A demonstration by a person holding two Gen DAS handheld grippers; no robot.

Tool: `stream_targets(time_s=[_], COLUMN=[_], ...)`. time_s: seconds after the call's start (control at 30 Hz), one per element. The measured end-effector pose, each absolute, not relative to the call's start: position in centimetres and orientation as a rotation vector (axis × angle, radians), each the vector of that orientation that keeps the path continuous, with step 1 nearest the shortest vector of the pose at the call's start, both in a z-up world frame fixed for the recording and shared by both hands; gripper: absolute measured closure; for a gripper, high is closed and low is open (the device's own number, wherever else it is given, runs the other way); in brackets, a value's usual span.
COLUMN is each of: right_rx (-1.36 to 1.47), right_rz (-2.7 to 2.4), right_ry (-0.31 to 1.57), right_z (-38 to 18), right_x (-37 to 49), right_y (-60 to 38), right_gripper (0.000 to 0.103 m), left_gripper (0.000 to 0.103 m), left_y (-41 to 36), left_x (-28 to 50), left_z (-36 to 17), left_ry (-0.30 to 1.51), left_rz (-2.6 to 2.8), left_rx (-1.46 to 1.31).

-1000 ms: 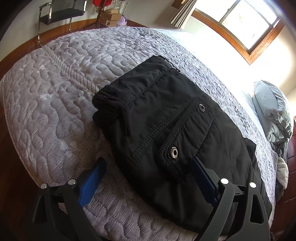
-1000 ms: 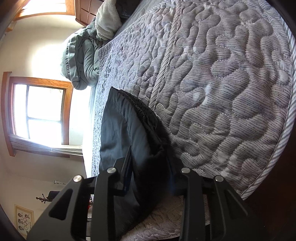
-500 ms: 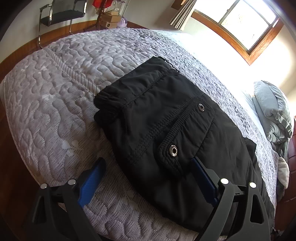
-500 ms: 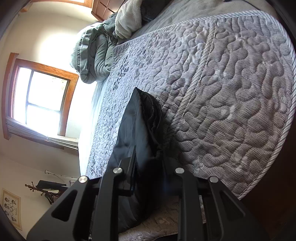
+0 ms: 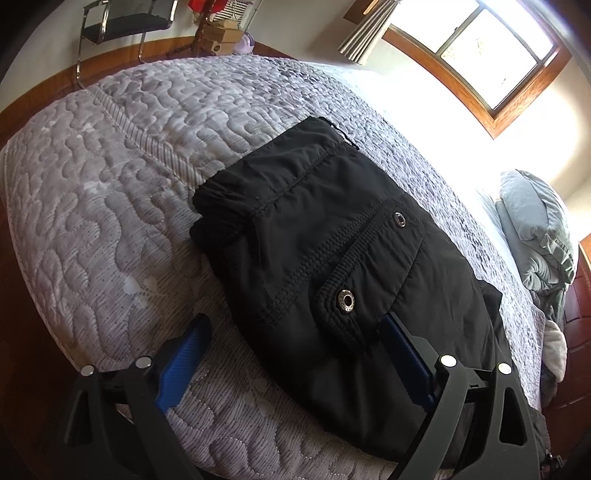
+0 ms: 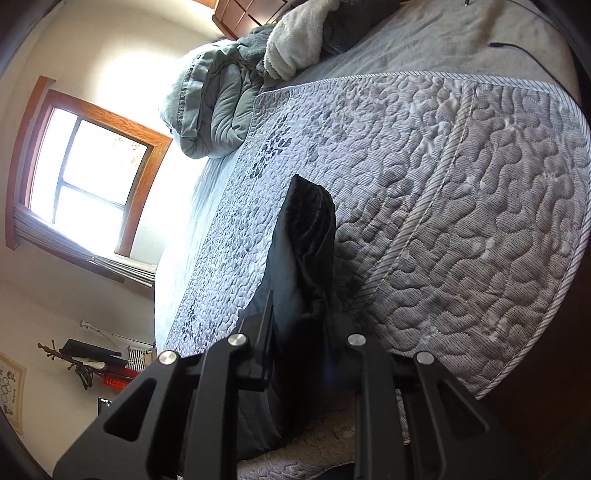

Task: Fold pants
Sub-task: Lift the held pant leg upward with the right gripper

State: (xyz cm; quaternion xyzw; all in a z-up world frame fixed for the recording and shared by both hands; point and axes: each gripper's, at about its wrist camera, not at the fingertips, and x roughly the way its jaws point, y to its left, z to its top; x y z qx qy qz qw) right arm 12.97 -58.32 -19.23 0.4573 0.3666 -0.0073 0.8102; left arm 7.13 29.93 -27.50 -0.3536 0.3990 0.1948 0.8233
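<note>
Black pants [image 5: 332, 258] lie folded on the grey quilted bedspread [image 5: 110, 203], a snap-button pocket facing up. My left gripper [image 5: 291, 354] hangs open just above their near end. One blue pad [image 5: 402, 354] is over the cloth and the other sits over the quilt; neither presses on anything. In the right wrist view, my right gripper [image 6: 301, 332] is shut on a thick folded edge of the pants [image 6: 306, 240]. That edge stands up off the quilt [image 6: 461, 221] between the two black fingers.
A rumpled grey duvet [image 6: 214, 99] and a white fleece blanket [image 6: 299, 40] lie at the head of the bed. A thin black cable [image 6: 517, 48] crosses the far sheet. A metal chair [image 5: 122, 22] stands by the wall beyond the bed's foot.
My right gripper has risen and rolled, lifting the pants' edge off the quilt, and its jaws have narrowed on the cloth. The left gripper has stayed put and open.
</note>
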Motion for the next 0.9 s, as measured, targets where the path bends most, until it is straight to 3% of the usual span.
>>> stream_targets(time_s=[0.9], right_rx=[0.784], right_rz=[0.021], right_ry=[0.755], right_z=[-11.6], right_x=[13.3], right_y=[-52.9], right_gripper=[0.086], left_gripper=[0.01], left_y=[30.2], left_x=[6.5], left_z=[-27.6], left_ry=[0.821], left_rz=[0.398], left_rx=[-0.8])
